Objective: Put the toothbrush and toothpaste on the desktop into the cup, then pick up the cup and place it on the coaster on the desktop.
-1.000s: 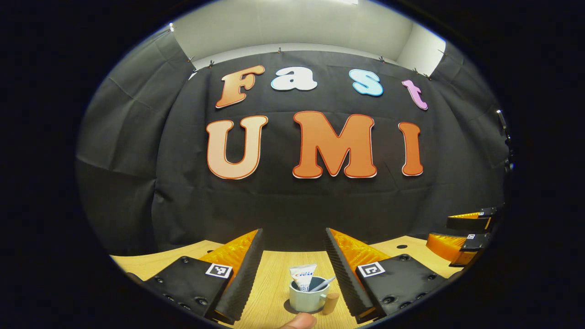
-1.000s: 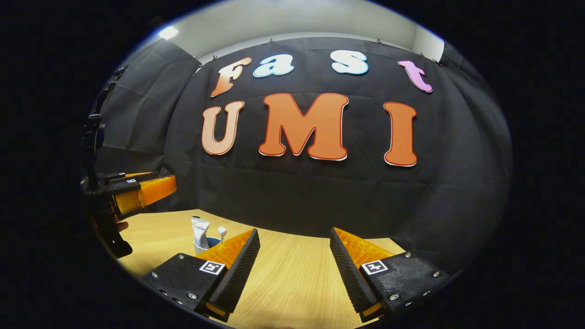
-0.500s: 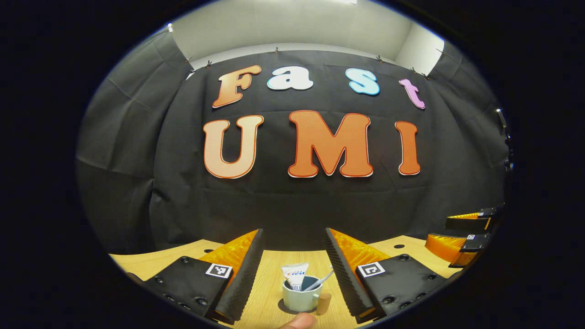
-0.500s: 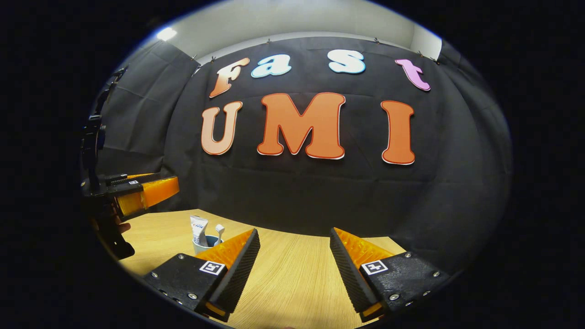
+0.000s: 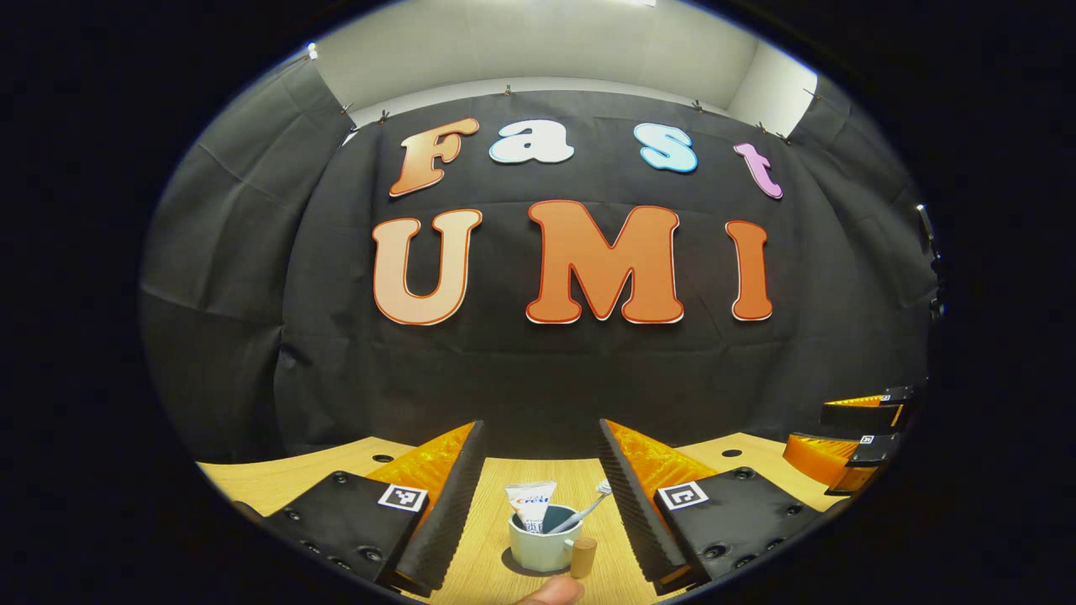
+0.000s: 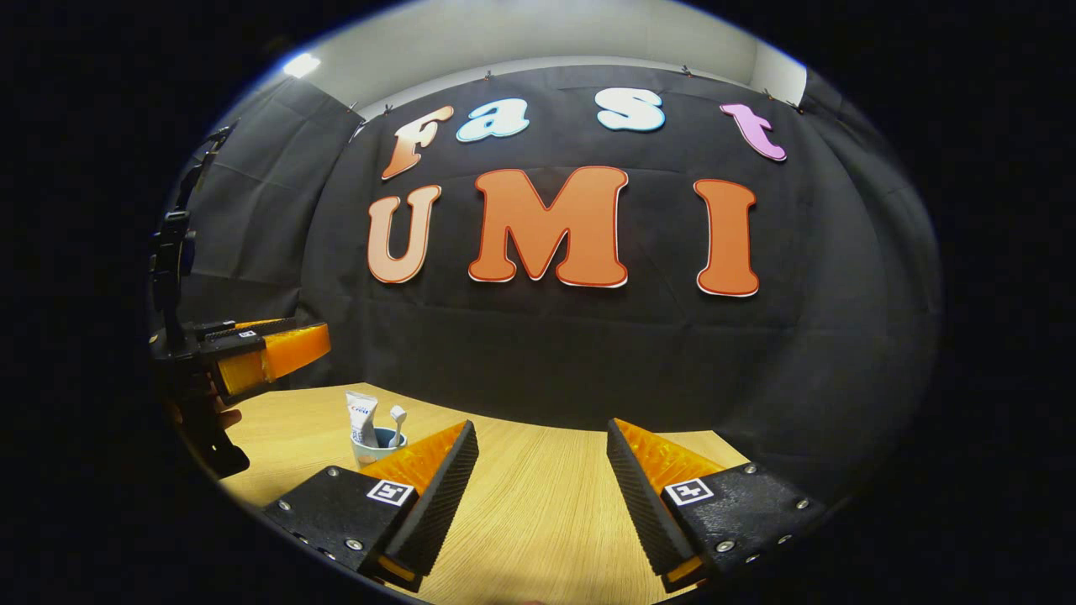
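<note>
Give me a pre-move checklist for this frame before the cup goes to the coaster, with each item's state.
1. Toothpaste in the cup: ok, standing upright.
2. Toothbrush in the cup: ok, leaning toward the handle side.
3. Left gripper ready to grasp: ok, jaws open, cup between them but untouched.
4. Right gripper out of the way: ok, open over bare desktop, off to the side of the cup.
5. Cup handle reachable: ok, nothing against it.
6. Coaster location: cannot tell.
</note>
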### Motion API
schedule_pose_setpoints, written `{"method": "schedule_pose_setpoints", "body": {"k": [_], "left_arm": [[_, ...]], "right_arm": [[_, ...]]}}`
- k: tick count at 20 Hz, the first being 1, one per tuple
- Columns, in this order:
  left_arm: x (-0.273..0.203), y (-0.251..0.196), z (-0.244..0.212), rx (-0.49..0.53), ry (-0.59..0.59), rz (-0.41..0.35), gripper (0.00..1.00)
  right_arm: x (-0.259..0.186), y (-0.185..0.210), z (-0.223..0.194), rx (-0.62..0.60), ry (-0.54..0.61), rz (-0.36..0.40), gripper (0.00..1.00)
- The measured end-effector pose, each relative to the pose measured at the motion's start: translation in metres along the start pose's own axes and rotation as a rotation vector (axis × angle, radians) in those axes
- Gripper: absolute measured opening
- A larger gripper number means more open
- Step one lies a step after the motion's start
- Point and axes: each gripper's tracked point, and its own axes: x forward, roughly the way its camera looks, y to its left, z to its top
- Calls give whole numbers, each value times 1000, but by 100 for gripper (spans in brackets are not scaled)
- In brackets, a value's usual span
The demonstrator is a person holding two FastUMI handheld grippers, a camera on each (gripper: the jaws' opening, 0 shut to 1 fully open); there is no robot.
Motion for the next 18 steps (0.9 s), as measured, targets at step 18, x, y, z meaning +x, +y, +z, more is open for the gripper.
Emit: {"method": "schedule_pose_setpoints", "body": {"k": [18], "left_arm": [[-2,-25,-1,12,7,2,88]], "right_arm": [[-6,-21,-11,13,12,4,93]]}}
